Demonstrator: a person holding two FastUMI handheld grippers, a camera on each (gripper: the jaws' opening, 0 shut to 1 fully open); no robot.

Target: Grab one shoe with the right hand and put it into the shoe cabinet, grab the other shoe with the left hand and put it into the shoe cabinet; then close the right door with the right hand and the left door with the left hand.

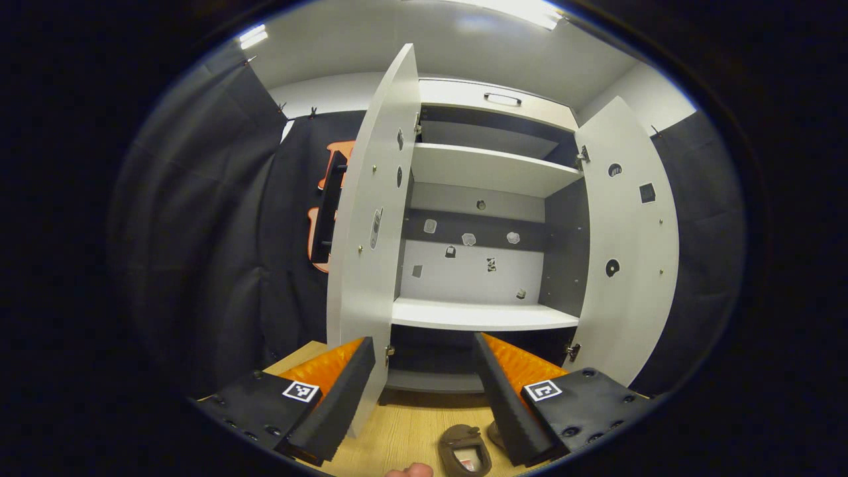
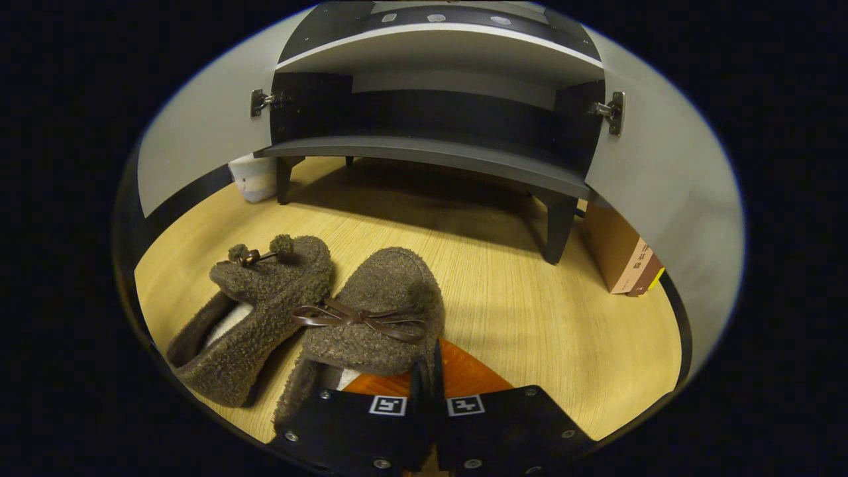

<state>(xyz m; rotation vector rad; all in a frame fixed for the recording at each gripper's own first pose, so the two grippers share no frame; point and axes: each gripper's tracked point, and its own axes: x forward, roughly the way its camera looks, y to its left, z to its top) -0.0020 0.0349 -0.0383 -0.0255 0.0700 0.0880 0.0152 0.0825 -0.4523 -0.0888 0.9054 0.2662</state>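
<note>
Two fuzzy brown slippers with bows lie side by side on the wooden floor in the right gripper view. My right gripper (image 2: 425,351) is shut on the side rim of the right slipper (image 2: 384,298), one finger inside its opening. The left slipper (image 2: 258,305) lies free beside it. The white shoe cabinet (image 1: 483,315) stands with its left door (image 1: 371,218) and right door (image 1: 629,245) both open and its shelves bare. My left gripper (image 1: 423,339) is open, held up facing the cabinet and holding nothing. A slipper (image 1: 464,450) shows on the floor below it.
The cabinet's low bottom shelf (image 2: 430,156) sits on dark legs (image 2: 556,225) above the wooden floor (image 2: 530,318). A brown box (image 2: 623,255) stands behind the right door, and a white object (image 2: 255,177) rests near the left leg. Black cloth walls surround the booth.
</note>
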